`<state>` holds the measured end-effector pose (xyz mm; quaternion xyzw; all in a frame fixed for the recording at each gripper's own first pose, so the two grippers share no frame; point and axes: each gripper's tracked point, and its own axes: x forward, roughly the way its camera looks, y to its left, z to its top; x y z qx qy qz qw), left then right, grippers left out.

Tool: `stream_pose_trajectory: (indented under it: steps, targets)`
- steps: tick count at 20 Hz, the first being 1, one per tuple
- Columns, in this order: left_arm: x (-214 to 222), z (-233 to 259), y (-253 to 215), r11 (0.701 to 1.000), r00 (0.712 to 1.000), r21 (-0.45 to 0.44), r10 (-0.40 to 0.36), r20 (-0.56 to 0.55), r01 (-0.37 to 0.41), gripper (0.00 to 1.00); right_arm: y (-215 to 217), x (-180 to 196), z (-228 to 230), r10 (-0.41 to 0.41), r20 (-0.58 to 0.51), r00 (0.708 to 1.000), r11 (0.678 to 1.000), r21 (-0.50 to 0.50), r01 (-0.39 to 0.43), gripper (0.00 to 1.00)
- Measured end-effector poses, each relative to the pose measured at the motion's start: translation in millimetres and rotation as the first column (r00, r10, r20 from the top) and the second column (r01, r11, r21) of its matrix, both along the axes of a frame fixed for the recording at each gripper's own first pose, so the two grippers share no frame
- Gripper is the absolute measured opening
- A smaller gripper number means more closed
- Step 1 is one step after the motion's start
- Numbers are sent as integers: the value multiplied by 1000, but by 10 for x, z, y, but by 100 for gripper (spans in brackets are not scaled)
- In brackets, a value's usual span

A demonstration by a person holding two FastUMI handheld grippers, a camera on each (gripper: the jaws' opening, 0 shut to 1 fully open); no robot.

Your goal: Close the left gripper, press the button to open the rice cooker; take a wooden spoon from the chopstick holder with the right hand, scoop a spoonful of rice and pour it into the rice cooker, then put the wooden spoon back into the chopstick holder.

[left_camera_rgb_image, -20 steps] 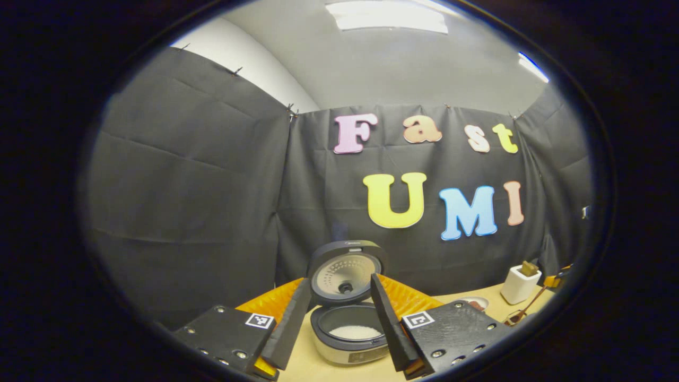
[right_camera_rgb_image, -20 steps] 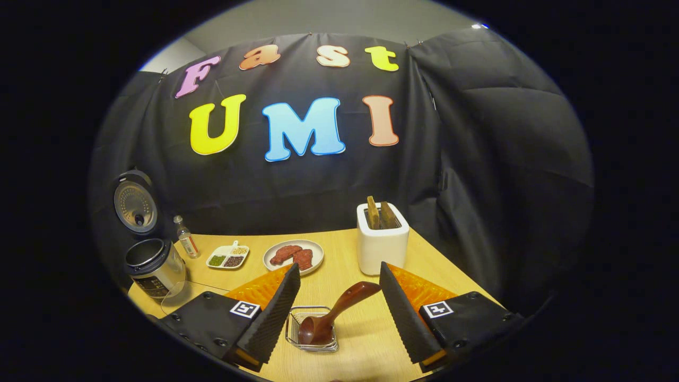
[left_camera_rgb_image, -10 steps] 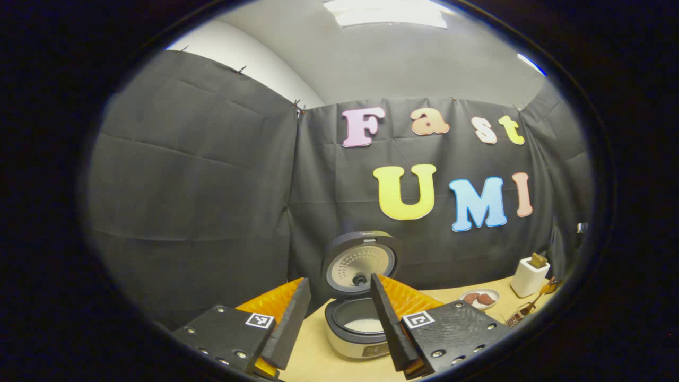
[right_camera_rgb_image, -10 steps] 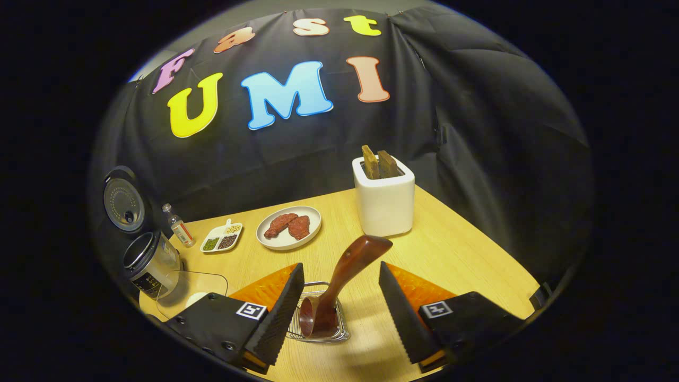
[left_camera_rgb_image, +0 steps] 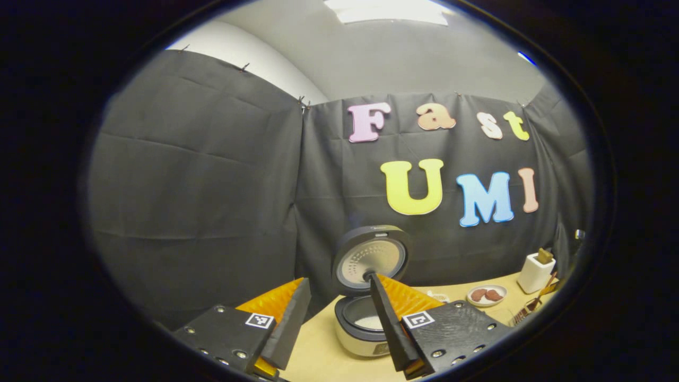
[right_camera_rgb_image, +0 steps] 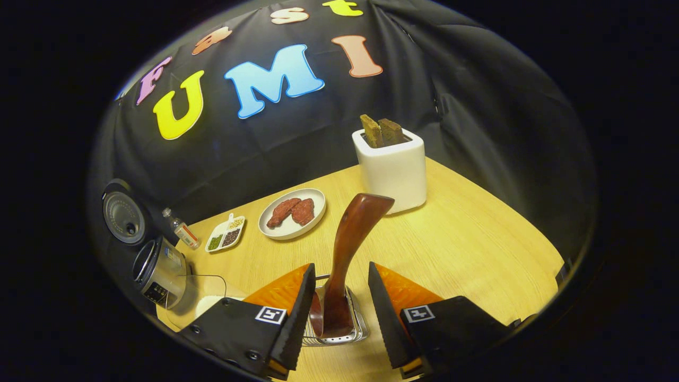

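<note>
Over the chopstick holder (right_camera_rgb_image: 335, 323) | right claw (right_camera_rgb_image: 336, 313) released, straddling wooden spoon (right_camera_rgb_image: 347, 254) | next we clench; left claw (left_camera_rgb_image: 334, 323) released.

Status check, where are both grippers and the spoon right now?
Left gripper open, short of the open cooker. Right gripper open, astride the spoon standing in its wire holder. Nothing in the way.

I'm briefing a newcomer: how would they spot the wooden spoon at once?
Find the white toaster at the back of the table. Nearer the camera is a wire holder; the wooden spoon stands in it, between the right gripper fingers, the only dark reddish-brown stick.
</note>
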<state>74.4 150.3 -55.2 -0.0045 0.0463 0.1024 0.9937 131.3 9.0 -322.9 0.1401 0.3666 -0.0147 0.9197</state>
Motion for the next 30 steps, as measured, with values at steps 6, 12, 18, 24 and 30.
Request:
stream_pose_trajectory:
  steps: [6,12,18,24,30]
  targets:
    - [-2,24,39,1000,1000,10,0,3,0,74,86,135,-52,-48,-16,999,998,50,49,14]
    - [-6,37,97,1000,1000,10,4,10,-4,71,178,58,450,27,105,994,998,-62,-20,8]
    - [44,6,21,1000,1000,-6,-19,18,20,71,424,143,1148,133,251,959,978,-188,-86,8]
    - [26,-60,99,1000,1000,-17,-21,12,21,71,1004,138,1518,273,333,903,942,-283,-180,9]
    - [18,-173,325,1000,1000,-25,7,-4,-7,72,1692,-18,1365,407,319,856,899,-308,-312,9]
